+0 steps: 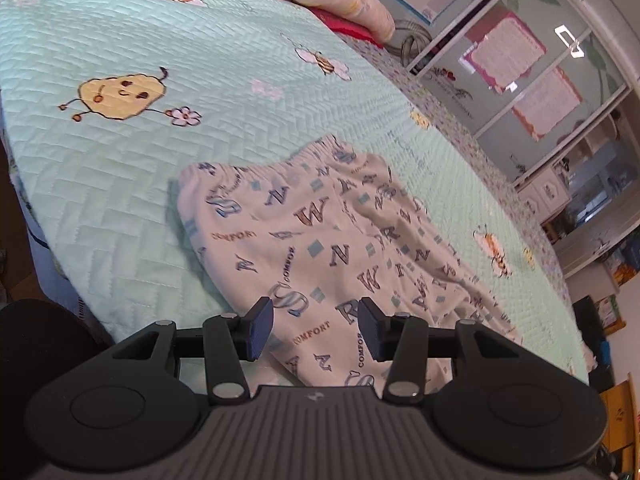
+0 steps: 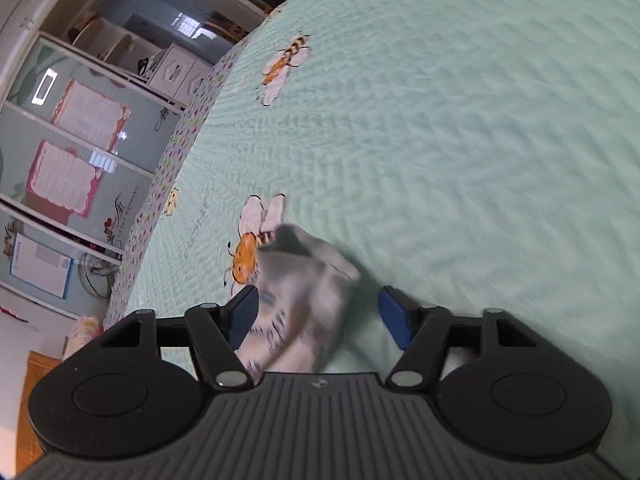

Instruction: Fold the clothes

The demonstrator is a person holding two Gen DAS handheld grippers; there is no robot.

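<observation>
Cotton shorts (image 1: 340, 248) printed with letters lie spread on the mint quilted bed (image 1: 120, 184), waistband far-left, likely laid flat for folding. Left hand-held gripper (image 1: 316, 330) hovers over their near edge, fingers apart. Right hand-held gripper (image 2: 316, 314), also spread, straddles a raised, blurred fold of cloth without clamping it.

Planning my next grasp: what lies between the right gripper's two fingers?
In the right wrist view, a blurred bunch of the pants sits between the open right gripper fingers, above the quilt.
</observation>
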